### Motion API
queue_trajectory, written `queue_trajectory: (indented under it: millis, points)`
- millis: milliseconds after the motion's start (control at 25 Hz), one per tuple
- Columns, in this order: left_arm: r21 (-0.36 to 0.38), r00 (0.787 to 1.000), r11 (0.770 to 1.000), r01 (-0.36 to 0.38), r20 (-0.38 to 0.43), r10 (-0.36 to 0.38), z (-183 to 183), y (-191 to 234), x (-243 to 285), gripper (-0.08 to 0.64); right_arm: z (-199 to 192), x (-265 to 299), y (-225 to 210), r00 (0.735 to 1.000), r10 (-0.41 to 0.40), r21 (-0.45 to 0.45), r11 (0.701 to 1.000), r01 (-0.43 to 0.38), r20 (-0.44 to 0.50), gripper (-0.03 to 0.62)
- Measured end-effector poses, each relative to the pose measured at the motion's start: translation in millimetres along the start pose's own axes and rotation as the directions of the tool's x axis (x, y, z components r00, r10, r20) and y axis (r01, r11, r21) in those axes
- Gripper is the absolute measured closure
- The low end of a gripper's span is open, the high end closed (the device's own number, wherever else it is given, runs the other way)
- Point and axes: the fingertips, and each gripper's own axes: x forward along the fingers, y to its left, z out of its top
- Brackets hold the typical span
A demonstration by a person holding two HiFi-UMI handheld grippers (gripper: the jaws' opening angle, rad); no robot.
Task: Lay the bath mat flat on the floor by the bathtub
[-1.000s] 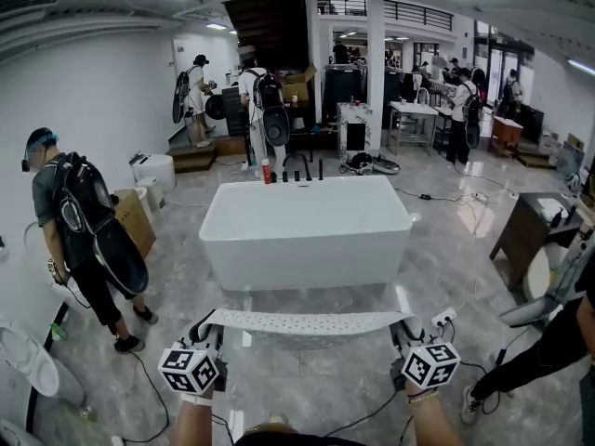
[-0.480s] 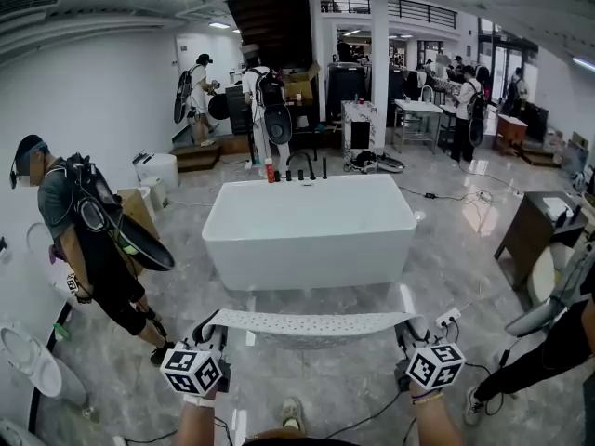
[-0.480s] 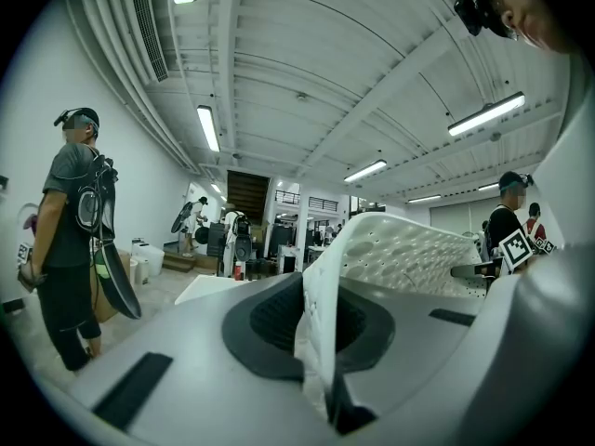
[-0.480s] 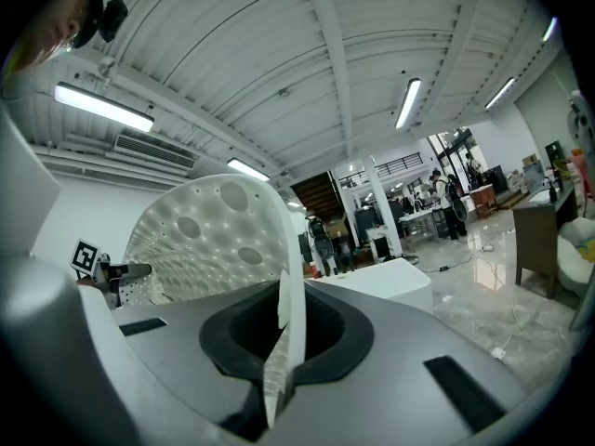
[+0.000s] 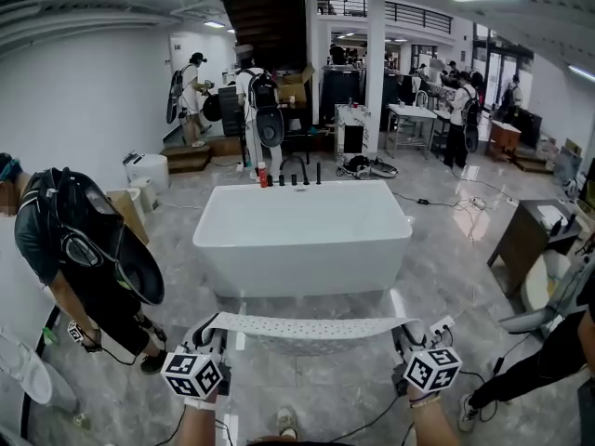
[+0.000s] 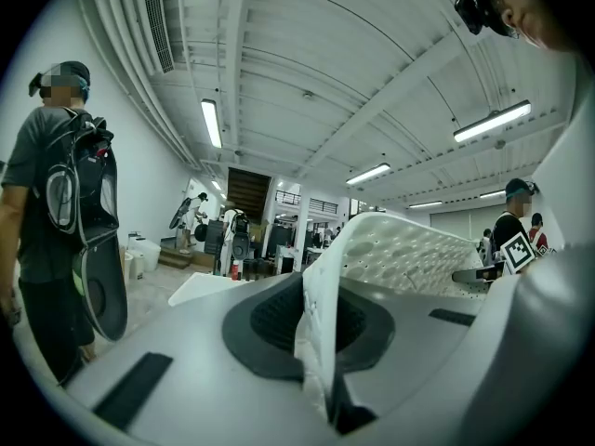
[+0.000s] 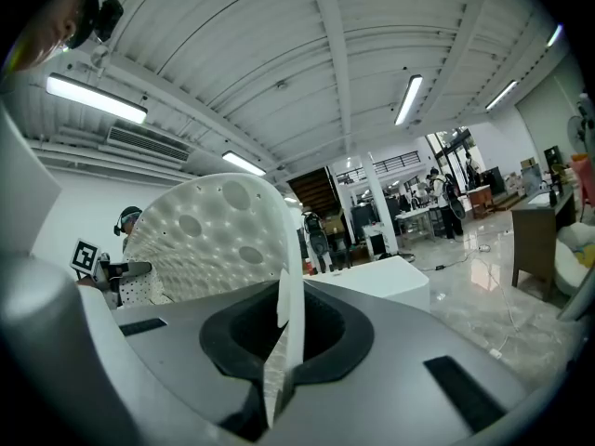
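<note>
**Bath mat held at both ends, short of the tub; not yet laid**

The left tongs (image 5: 208, 329) are pinching the left end of the bath mat (image 5: 311, 324), with the pads pressing hard on the white sheet. The mat is hanging stretched between the two hands, clear of the floor (image 5: 316, 390). It is running parallel to the near side of the bathtub (image 5: 302, 240) and in front of it. The right tongs (image 5: 410, 329) are clamping the right end in the same way, closed on a thin fold.

In my judgement the lowering is the step in hand.
- Both ends should be going down together and level, with the sheet kept taut so that no crease is trapped underneath.
- The far edge should be lining up along the tub's near wall before either grip lets go.
- The perforated, dimpled sheet is curling upward at each pinch, so it is likely to buckle if one end is dropped first.

The floor is glossy grey stone, throwing back the ceiling lights, and is probably slick under a loose mat. At the left, a person (image 5: 79, 254) wearing a backpack is bending near the landing area. A white power strip (image 5: 442, 324) is lying on the floor just beside the right tongs and could end up under the mat's right end. A dark cabinet (image 5: 527, 235) is standing near the floor's right edge. More people are working well behind the tub.
</note>
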Motion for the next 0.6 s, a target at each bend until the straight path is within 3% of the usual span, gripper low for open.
queue_trajectory:
  millis: [600]
  points:
    - [-0.009,0.999,0.999,0.035,-0.005,-0.036,5,45,98,0.535,15,88,-24,0.998,-0.054,-0.005,0.999,0.054,-0.012,0.558]
